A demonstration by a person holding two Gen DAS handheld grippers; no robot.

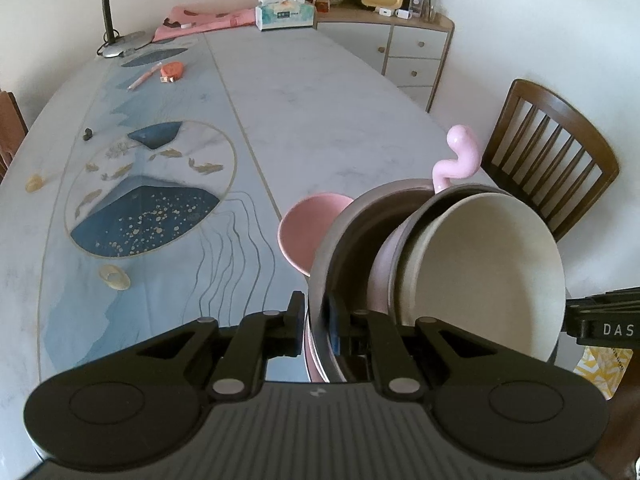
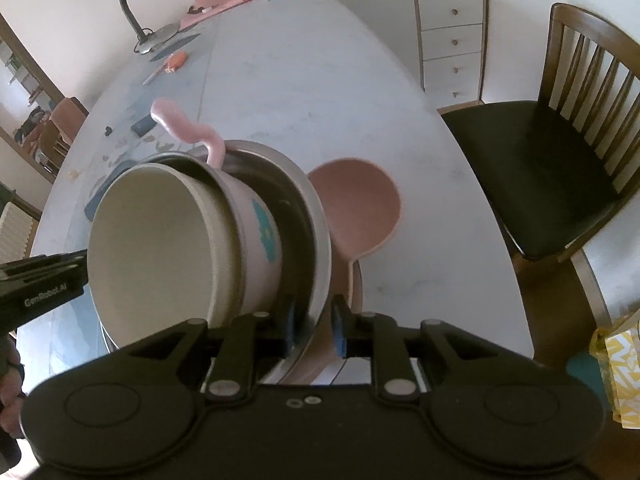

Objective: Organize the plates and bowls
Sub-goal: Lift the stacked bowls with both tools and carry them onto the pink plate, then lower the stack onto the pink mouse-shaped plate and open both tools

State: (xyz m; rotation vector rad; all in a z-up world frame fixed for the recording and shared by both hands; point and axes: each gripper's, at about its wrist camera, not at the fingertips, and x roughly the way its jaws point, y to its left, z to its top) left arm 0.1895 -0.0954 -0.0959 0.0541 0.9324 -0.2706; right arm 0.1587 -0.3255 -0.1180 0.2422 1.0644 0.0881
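A marble-patterned table fills both views, a chair drawn up on its right side and a cabinet beyond the far end. At the near edge, a steel bowl is held between two grippers, tipped so its mouth faces right in the left wrist view. Nested inside it is a pink pot with a cream interior and a wavy handle pointing up and away. The left gripper pinches the steel rim on one side. The right gripper straddles the opposite rim, its jaws slightly parted, with the right blue pad standing clear of the metal, so the hold there looks loosened. A pink bowl lies on the table just behind the stack, apparently the nearest candidate for stacking. A lamp, tissue box and orange tape measure sit well away at the far end, clear of any likely move.
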